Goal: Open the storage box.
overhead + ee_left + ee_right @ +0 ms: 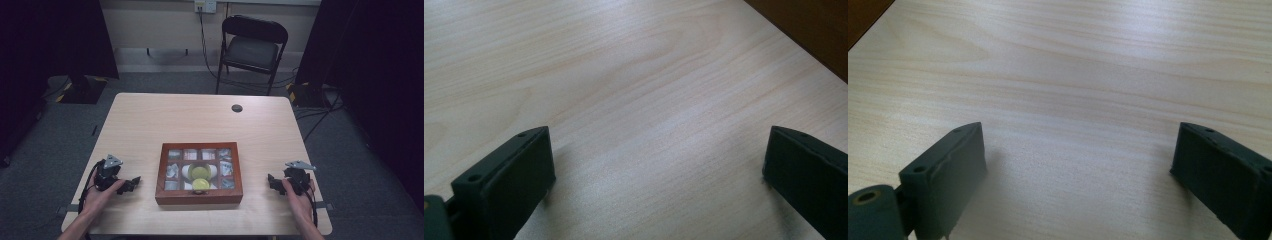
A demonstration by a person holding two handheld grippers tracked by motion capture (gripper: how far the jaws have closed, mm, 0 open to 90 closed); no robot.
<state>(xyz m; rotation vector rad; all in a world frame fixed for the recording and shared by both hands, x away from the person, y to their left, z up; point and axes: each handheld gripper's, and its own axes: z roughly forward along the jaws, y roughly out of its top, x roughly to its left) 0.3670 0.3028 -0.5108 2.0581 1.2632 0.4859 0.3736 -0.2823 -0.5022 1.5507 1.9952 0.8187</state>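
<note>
Pale wood table (150,120), with a reddish-brown glazed box (199,173) sitting near the front edge, something round and yellow-green inside, perhaps a cup. Left gripper (134,183) rests beside it, jaws wide apart; right gripper (271,181) mirrors it, also spread.

Wooden box (199,196) with glass lid sits at near centre of table (150,120), the sole obstacle on the top apart from a small dark round fitting (237,108) near the far edge. Bare wood on both sides of the box. Left gripper (131,184) rests near the box's left wall, jaws spread wide, bare tabletop between them (654,165). Right gripper (272,182) lies farther off the right wall, jaws likewise apart over bare wood (1078,160). Far half of table open. Folding chair (252,47) stands beyond the far edge.
</note>
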